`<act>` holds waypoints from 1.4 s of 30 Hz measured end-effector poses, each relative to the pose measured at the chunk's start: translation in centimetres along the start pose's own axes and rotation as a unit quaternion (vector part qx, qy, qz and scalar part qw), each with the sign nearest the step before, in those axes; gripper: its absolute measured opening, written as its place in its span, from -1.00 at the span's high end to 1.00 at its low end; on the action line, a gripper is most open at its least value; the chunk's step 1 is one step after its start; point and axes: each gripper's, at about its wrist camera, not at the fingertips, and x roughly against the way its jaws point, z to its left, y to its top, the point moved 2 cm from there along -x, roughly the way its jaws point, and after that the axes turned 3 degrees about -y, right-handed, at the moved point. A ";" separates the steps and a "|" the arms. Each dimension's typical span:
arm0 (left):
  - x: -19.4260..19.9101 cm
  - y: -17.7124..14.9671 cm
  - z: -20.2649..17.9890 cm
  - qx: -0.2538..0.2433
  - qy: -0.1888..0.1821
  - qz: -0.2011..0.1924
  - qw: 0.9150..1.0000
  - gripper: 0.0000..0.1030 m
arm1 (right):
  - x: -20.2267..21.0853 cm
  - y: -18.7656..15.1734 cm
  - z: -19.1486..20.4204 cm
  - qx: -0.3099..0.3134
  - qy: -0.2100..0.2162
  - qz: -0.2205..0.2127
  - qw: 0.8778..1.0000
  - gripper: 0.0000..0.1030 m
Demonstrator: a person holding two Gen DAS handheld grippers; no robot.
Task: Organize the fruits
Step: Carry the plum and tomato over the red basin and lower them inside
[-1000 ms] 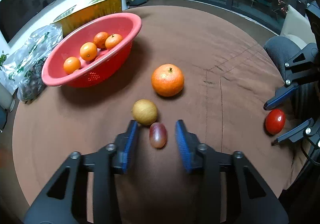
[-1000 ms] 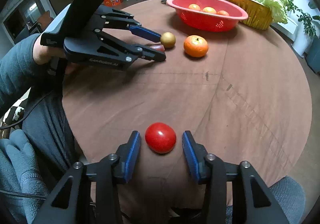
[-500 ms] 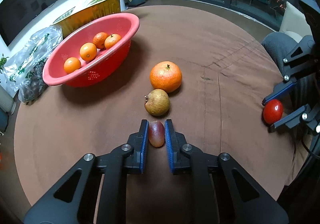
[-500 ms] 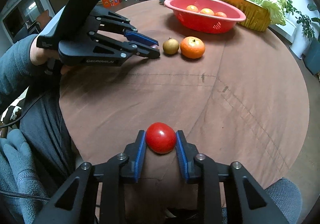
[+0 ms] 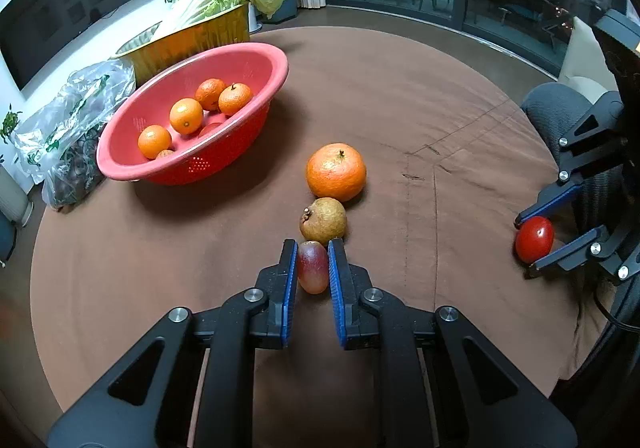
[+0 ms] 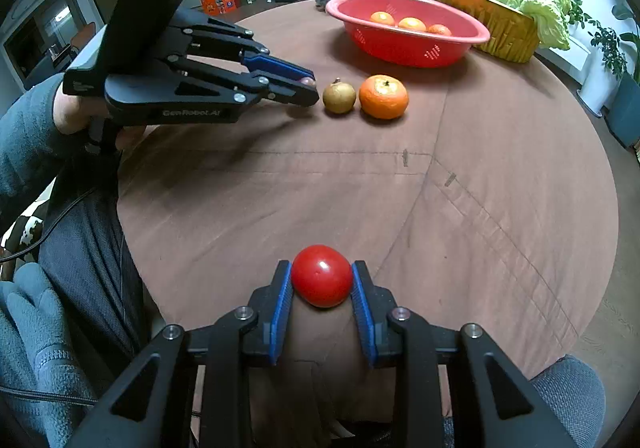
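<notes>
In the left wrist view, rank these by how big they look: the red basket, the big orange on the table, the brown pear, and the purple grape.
1. red basket
2. big orange
3. brown pear
4. purple grape, smallest though nearest the camera, held in the left claw.

My left hand-held gripper (image 6: 308, 88) is matte black with blue pads, silver screws and pale "GenRobot.AI" lettering at frame left; my grey-blue fleece sleeve (image 6: 24, 136) and a thin black cable (image 6: 52, 224) trail beneath it.
</notes>
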 end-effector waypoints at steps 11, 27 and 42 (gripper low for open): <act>1.6 0.0 1.7 0.013 0.019 -0.014 1.000 0.72 | 0.7 0.5 -0.5 -0.014 0.016 -0.013 1.000 0.38; 3.2 6.9 10.6 0.002 0.084 -0.028 0.996 0.72 | 6.1 10.6 -7.9 0.013 -0.069 -0.096 0.993 0.38; -3.9 9.1 13.0 -0.003 0.057 0.015 0.998 0.72 | -2.4 21.6 -9.7 0.063 -0.049 -0.062 0.995 0.38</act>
